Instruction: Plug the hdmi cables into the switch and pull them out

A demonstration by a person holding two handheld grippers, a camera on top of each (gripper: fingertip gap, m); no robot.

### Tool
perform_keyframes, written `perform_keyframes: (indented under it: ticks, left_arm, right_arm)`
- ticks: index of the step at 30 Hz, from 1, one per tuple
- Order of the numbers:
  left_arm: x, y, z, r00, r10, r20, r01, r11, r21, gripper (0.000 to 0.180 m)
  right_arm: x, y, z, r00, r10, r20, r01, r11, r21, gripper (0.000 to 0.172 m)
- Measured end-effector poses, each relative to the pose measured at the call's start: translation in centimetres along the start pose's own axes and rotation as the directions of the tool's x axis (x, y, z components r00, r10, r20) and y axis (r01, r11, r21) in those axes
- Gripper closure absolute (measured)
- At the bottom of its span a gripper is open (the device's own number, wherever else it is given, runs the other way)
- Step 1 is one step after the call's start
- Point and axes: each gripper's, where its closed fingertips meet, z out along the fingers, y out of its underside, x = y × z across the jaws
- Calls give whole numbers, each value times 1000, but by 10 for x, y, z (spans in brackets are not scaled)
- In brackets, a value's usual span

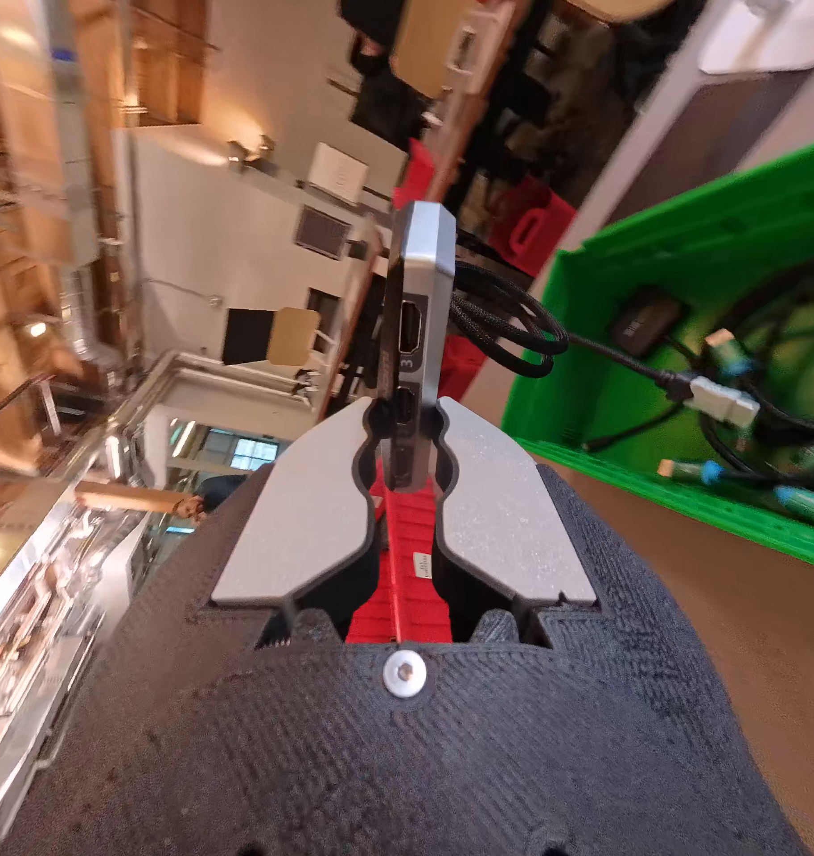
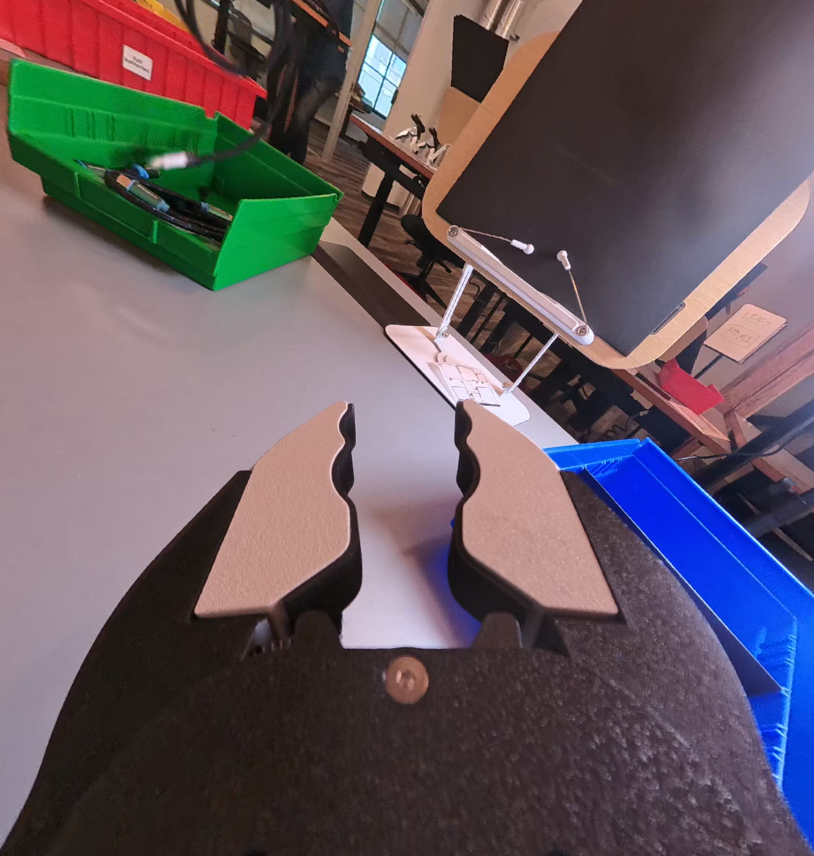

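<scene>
Left gripper (image 1: 405,407) clamped on one grey port hub (image 1: 416,296); right gripper (image 2: 403,417) wide, bare.
Hub's lower end hidden between fingers; blurred cables in green bin (image 1: 674,259), uncountable.

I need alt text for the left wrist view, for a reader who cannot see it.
The left gripper clamps a slim grey metal adapter box with a row of ports, its black braided cable trailing toward a green plastic bin of cables at right.
</scene>
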Motion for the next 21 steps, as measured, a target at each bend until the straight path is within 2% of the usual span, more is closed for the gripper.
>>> perform_keyframes:
  ticks: [3, 6, 8, 10, 12, 13, 15, 16, 18, 21]
  left_arm:
    - [71, 10, 30, 980, 108, -167, -118, 992, -52, 158]
    - [119, 14, 52, 953, 128, -275, -151, 986, -65, 152]
    - [145, 15, 61, 924, 95, -370, -134, 988, -81, 145]
    - [152, 4, 62, 909, -11, -417, -20, 997, -72, 135]
    - [140, -29, 51, 901, -144, -410, 167, 986, 19, 137]
    - [137, -53, 40, 878, -219, -426, 281, 956, 88, 142]
    - [151, -107, 13, 791, -301, -532, 458, 869, 188, 152]
    - [167, -127, 3, 761, -302, -574, 487, 851, 197, 158]
    - [203, -163, -9, 740, -271, -615, 492, 842, 221, 164]
    - [260, -205, -15, 681, -257, -685, 499, 849, 177, 174]
  right_arm:
    - [0, -1, -1, 1000, -2, -3, 2, 1000, 4, 130]
    - [0, -1, -2, 1000, 5, -4, -5, 1000, 7, 130]
    - [0, 0, -1, 1000, 7, -1, -7, 1000, 3, 130]
    - [-2, 2, 0, 1000, 8, 4, -8, 1000, -3, 130]
    - [-4, 3, 1, 1000, 11, 14, -10, 1000, -7, 130]
    - [-6, 4, 2, 1000, 15, 23, -14, 1000, -9, 130]
    - [-13, 1, 6, 998, 27, 51, -27, 1000, -7, 130]
    - [-18, -1, 8, 997, 36, 70, -36, 999, -2, 130]
    - [-32, -9, 11, 992, 44, 115, -45, 999, 10, 136]
    - [-53, -25, 13, 983, 37, 181, -43, 999, 32, 159]
